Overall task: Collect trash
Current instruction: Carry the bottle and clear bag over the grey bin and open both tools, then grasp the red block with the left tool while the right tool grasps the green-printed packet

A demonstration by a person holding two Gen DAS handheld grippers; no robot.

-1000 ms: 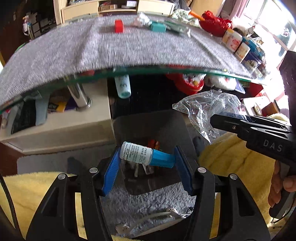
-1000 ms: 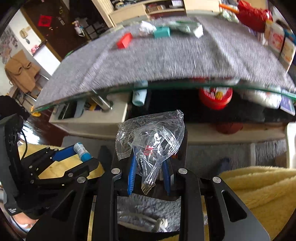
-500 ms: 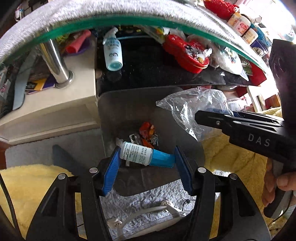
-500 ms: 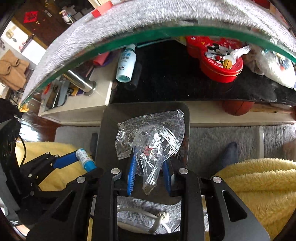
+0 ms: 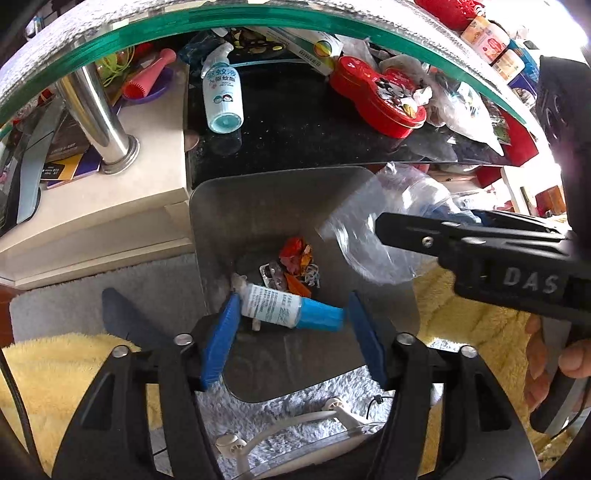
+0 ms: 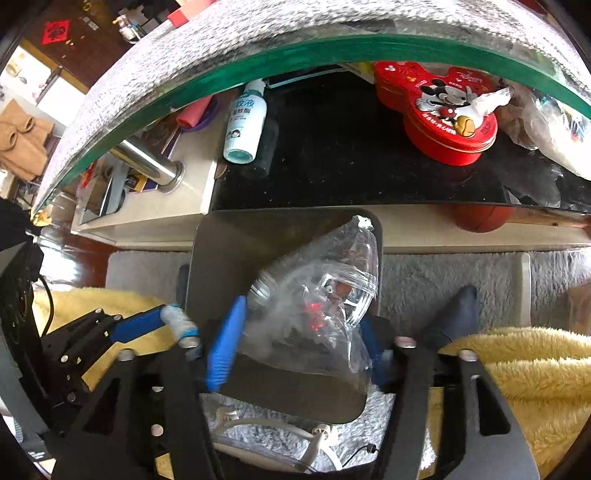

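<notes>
A grey trash bin (image 5: 258, 206) stands on the floor below both grippers, with red and orange scraps (image 5: 295, 254) at its bottom; it also shows in the right wrist view (image 6: 236, 240). My left gripper (image 5: 291, 332) holds a small tube (image 5: 288, 306) with a white label and blue cap crosswise between its blue pads, over the bin. My right gripper (image 6: 299, 343) has its jaws spread wide, and a crumpled clear plastic bag (image 6: 317, 295) sits loose and blurred between them, over the bin. The bag (image 5: 384, 229) and the right gripper also show in the left wrist view.
A glass table edge (image 5: 258, 18) with a grey cloth arches overhead. Below it, a shelf holds a spray bottle (image 5: 221, 96), a red Mickey tin (image 6: 439, 107) and bags. A chrome leg (image 5: 99, 118) stands left. Yellow fleece (image 6: 517, 373) and a grey rug flank the bin.
Both grippers have dropped lower and tilted down over the bin. The right jaws have opened wide and the plastic bag has come loose between them. The left still grips the tube.
</notes>
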